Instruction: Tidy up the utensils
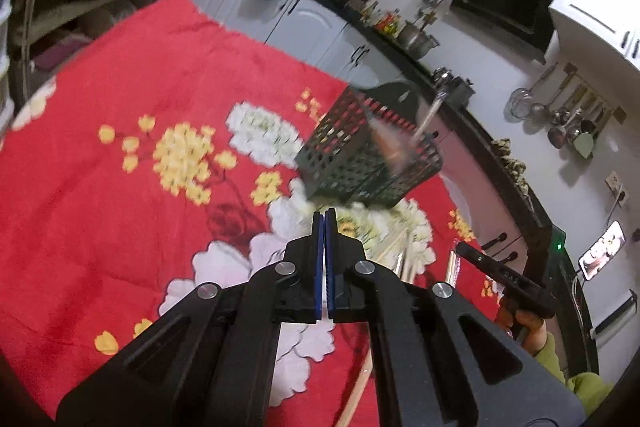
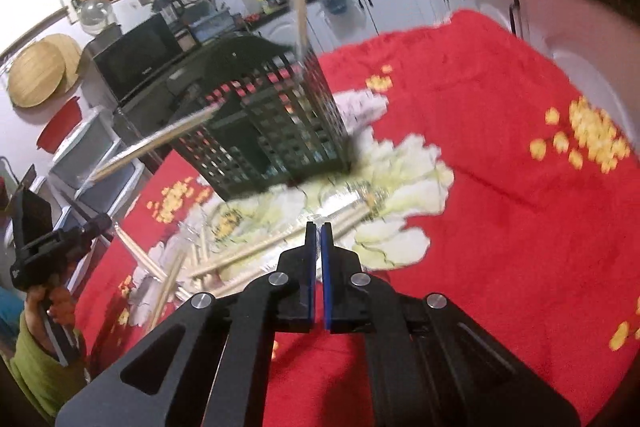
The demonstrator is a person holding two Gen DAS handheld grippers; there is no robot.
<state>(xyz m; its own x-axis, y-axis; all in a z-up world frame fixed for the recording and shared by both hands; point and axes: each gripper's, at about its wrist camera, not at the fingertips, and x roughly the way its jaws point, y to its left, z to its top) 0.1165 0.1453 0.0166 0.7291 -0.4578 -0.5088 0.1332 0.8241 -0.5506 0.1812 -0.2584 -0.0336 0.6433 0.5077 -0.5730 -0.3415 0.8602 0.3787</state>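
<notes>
A black lattice utensil basket stands on the red flowered cloth, just beyond my left gripper. That gripper's blue pads are pressed together with nothing between them. A pale stick-like utensil pokes out of the basket's top, blurred. In the right wrist view the basket holds a chopstick leaning out to the left and an upright handle. Several loose chopsticks lie on the cloth in front of it. My right gripper hangs above them, shut and empty.
A dark kitchen counter with white cabinets runs behind the table. Ladles hang on the wall. A hand in a green sleeve holds the left gripper at the left edge. A microwave stands behind the basket.
</notes>
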